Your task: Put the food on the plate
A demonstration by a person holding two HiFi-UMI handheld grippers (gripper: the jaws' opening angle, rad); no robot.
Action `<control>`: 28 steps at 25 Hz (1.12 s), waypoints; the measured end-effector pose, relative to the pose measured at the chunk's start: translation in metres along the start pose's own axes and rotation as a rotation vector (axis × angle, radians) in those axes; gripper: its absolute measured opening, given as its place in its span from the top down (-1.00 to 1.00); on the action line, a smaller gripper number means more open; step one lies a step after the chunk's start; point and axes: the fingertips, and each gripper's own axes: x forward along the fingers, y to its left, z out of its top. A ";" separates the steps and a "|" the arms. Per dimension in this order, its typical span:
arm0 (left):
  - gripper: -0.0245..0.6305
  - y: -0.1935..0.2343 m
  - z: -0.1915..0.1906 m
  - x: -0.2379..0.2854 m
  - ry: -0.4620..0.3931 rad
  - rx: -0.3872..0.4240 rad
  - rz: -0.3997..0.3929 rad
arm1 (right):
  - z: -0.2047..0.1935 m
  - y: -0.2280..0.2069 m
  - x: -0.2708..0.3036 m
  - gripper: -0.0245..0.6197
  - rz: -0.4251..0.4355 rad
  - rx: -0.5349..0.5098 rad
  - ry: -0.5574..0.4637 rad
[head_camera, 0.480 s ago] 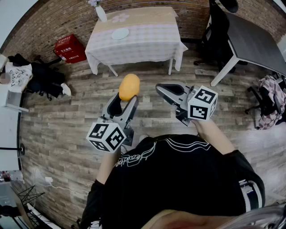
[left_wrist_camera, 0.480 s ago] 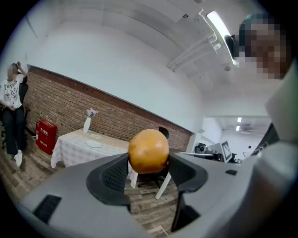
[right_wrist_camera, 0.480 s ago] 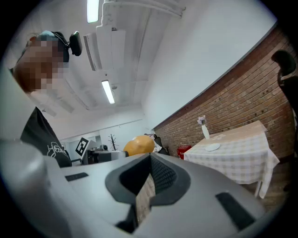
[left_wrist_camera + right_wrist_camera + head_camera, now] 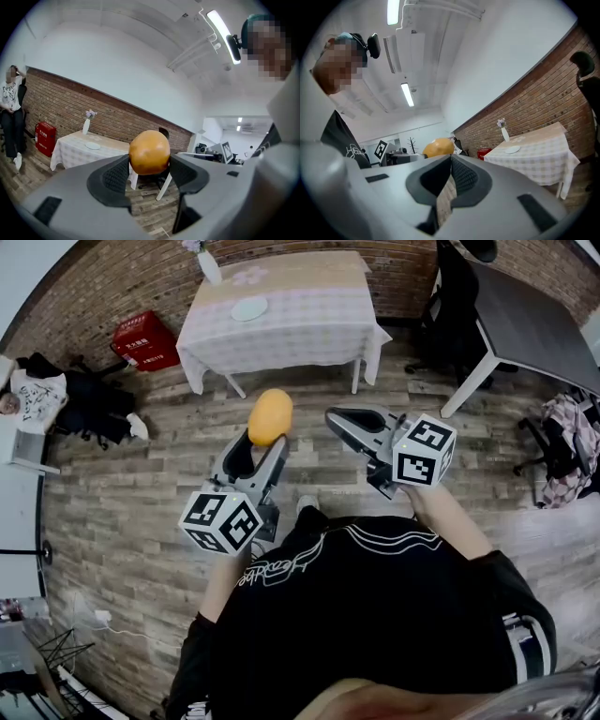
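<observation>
A round orange-yellow piece of food (image 4: 270, 416) is up in the air over the wooden floor, with my left gripper (image 4: 265, 435) shut on it. In the left gripper view the food (image 4: 149, 152) sits pinched between both black pads. My right gripper (image 4: 334, 418) hangs beside it, shut with nothing in it; its pads (image 4: 461, 176) touch. A small white plate (image 4: 249, 308) lies on the table with the checked cloth (image 4: 309, 315), some way ahead of both grippers. The plate (image 4: 93, 146) also shows in the left gripper view, and as the plate (image 4: 512, 149) in the right gripper view.
A white vase (image 4: 211, 266) stands at the table's far left corner. A red crate (image 4: 145, 341) sits left of the table. A black chair (image 4: 455, 296) and a dark desk (image 4: 534, 329) are at the right. A person (image 4: 28, 395) sits at the far left.
Both grippers and the held food have shifted slightly towards the table. A shoe now shows on the floor between the grippers.
</observation>
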 end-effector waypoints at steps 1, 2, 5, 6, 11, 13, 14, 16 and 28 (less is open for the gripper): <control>0.11 0.001 -0.001 0.000 -0.001 -0.001 0.001 | -0.001 0.000 0.000 0.93 0.001 -0.005 0.002; 0.11 0.002 -0.002 0.000 -0.002 -0.002 0.002 | -0.002 0.000 0.001 0.93 0.003 -0.008 0.003; 0.11 0.004 -0.005 0.003 -0.006 -0.003 0.001 | -0.004 -0.001 0.001 0.93 0.010 -0.014 0.001; 0.11 0.004 -0.006 0.004 -0.009 -0.003 0.000 | -0.005 -0.002 0.001 0.93 0.010 -0.020 0.004; 0.11 0.008 -0.010 0.011 -0.015 0.005 -0.005 | -0.008 -0.010 0.005 0.93 0.013 -0.033 0.006; 0.11 0.021 -0.005 0.022 -0.011 0.002 -0.003 | -0.005 -0.024 0.014 0.93 0.008 -0.030 0.010; 0.11 0.030 -0.002 0.030 -0.008 -0.003 0.000 | -0.002 -0.034 0.022 0.93 0.005 -0.024 0.014; 0.11 0.052 0.006 0.050 0.003 -0.016 0.002 | 0.005 -0.059 0.040 0.93 -0.003 -0.008 0.021; 0.11 0.176 0.058 0.158 0.064 -0.058 -0.029 | 0.045 -0.183 0.148 0.93 -0.058 0.057 0.033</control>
